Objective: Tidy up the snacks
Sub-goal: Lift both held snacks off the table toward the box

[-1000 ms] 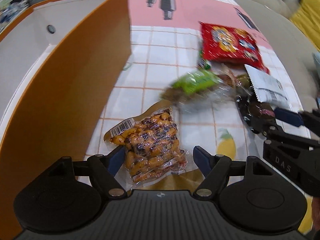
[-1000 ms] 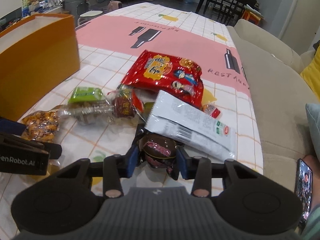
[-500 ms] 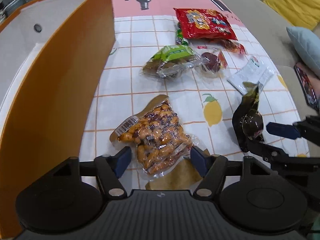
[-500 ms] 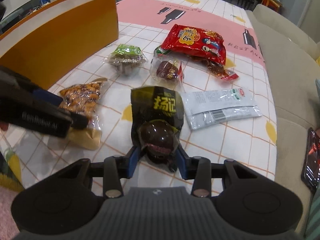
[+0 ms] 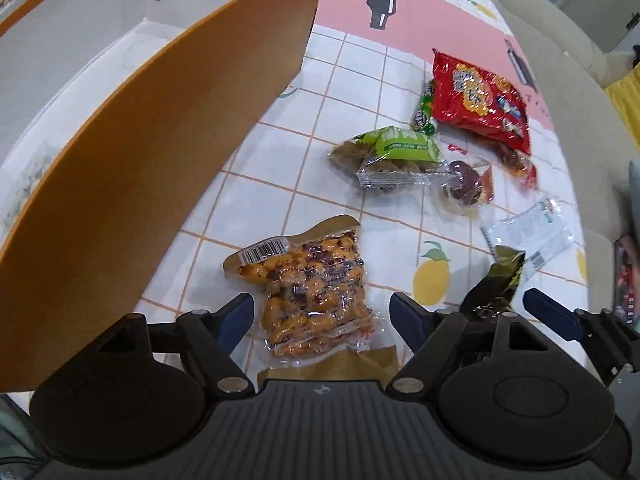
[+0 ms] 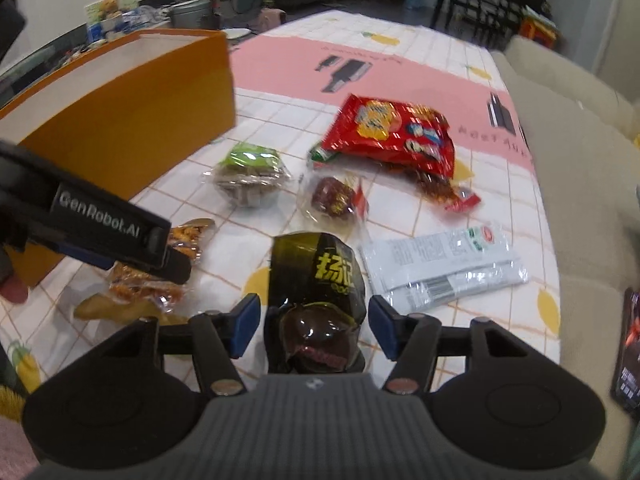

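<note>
Two grippers: your right gripper (image 6: 312,326) is opening, releasing the dark pouch (image 6: 316,300); your left gripper (image 5: 322,312), opening too, straddles the peanut pack (image 5: 308,292) unclamped.
Box: the orange box (image 6: 120,120) is well apart from the pouch; packing remains.

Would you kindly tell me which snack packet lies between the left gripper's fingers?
The clear packet of orange nuts with a barcode label. It lies between the left gripper's opening, untouching jaws; the other packets lie farther away.

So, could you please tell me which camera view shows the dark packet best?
The right wrist view: the dark packet lies centred between the opening right hand-held gripper, label readable, pads clear of it. The left wrist view shows only its upper end, behind a gripper part.
</note>
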The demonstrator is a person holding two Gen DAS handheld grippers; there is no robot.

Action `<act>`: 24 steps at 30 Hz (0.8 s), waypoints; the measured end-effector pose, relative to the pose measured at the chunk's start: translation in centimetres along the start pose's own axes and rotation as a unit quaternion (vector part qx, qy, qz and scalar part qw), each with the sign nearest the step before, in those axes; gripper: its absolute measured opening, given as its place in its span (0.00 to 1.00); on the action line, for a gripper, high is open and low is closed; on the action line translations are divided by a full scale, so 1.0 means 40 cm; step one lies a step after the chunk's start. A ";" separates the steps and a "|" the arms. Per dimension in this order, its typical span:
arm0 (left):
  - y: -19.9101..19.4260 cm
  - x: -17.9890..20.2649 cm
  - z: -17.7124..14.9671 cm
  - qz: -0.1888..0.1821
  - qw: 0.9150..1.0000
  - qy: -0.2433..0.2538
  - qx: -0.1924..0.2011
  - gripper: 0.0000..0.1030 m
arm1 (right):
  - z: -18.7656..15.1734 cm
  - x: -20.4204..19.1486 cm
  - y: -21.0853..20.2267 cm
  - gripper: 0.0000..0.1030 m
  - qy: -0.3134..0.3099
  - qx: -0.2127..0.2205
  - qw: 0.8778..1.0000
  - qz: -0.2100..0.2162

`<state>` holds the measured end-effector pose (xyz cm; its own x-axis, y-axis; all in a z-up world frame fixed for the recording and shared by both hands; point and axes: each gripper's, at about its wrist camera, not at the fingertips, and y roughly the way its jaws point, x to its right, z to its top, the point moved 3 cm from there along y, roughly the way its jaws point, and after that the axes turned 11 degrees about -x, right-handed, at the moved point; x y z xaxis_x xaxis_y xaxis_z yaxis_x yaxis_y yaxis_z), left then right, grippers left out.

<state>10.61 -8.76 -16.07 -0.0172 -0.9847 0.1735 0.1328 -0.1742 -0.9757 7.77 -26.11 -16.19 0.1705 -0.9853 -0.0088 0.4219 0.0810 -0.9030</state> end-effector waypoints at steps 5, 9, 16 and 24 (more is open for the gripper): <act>0.025 0.014 -0.005 0.035 0.999 0.017 0.001 0.88 | -0.003 0.007 0.018 0.56 0.019 -0.011 1.000 0.003; 0.031 0.025 -0.003 0.056 0.998 0.032 0.012 0.88 | -0.005 0.005 0.028 0.56 0.022 -0.020 1.000 0.009; 0.045 0.047 -0.009 0.085 0.993 0.082 0.028 0.90 | -0.009 0.007 0.035 0.56 0.031 -0.030 0.999 0.012; 0.042 0.044 -0.032 0.087 0.990 0.091 0.058 0.92 | -0.009 0.007 0.041 0.57 0.037 -0.035 0.999 0.008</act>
<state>9.55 -10.81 -17.57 -0.1620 -0.9862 -0.0329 0.2614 -0.0108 -0.9652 8.18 -26.32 -17.83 0.1093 -0.9926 -0.0523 0.3563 0.0882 -0.9302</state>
